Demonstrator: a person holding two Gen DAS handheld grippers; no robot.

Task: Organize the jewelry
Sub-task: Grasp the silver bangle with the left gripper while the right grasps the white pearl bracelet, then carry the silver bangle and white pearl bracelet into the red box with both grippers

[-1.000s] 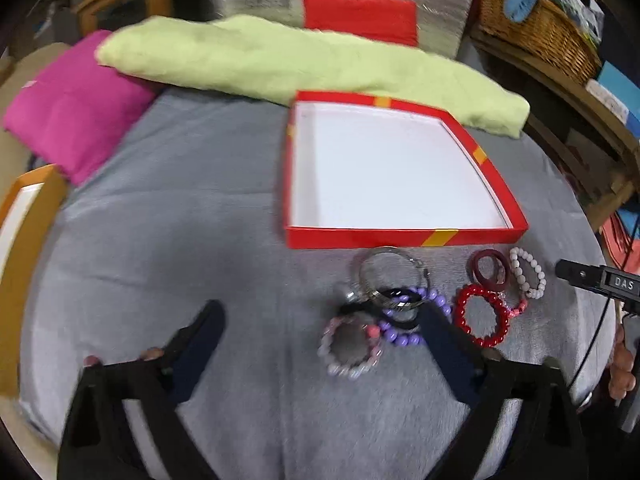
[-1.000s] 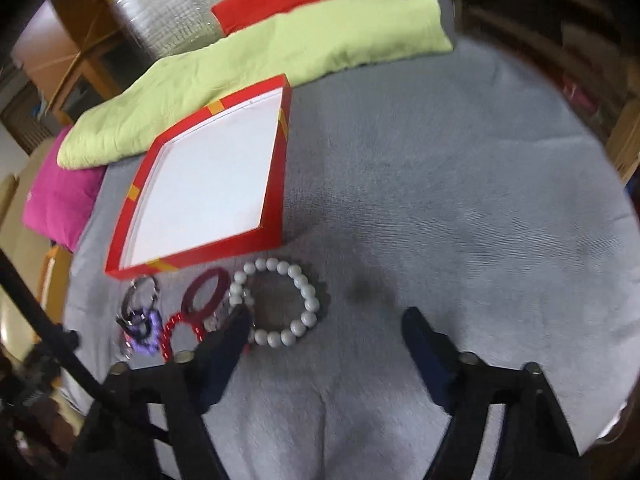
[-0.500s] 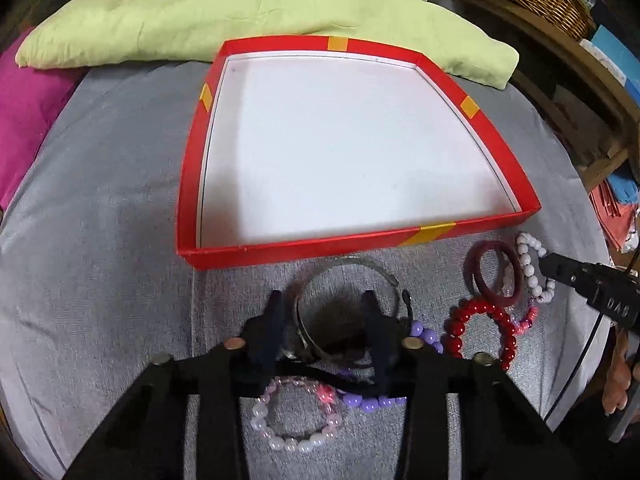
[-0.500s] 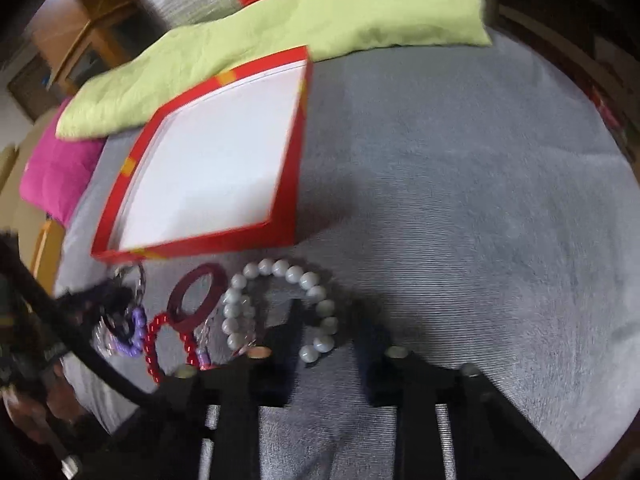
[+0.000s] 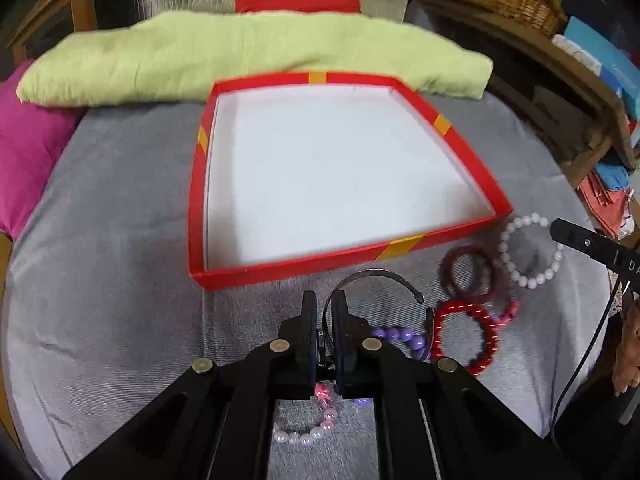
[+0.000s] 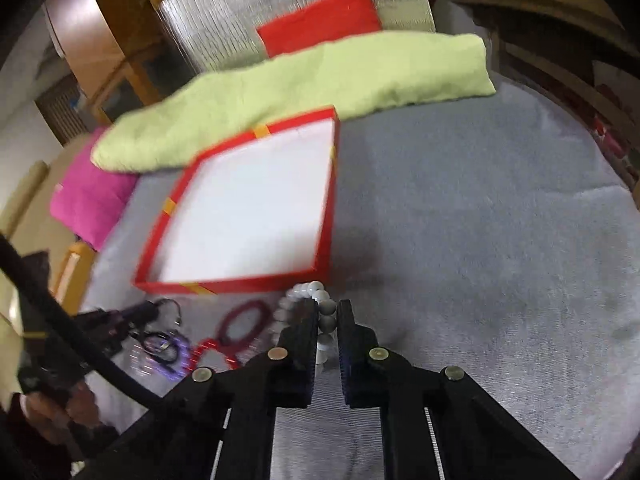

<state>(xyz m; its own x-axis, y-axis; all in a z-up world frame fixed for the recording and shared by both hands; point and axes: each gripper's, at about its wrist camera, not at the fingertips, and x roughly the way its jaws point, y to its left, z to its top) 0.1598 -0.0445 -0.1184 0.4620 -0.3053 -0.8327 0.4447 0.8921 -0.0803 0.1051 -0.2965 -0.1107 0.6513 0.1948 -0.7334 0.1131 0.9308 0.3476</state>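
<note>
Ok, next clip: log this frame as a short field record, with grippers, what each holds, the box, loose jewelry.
left gripper: shut on metal bangle
right gripper: shut on white bead bracelet
red box: open, white floor bare, no jewelry inside
loose on grey cloth: red bead bracelet, dark red rings, purple beads, pink-white bracelet
behind box: green cushion
</note>
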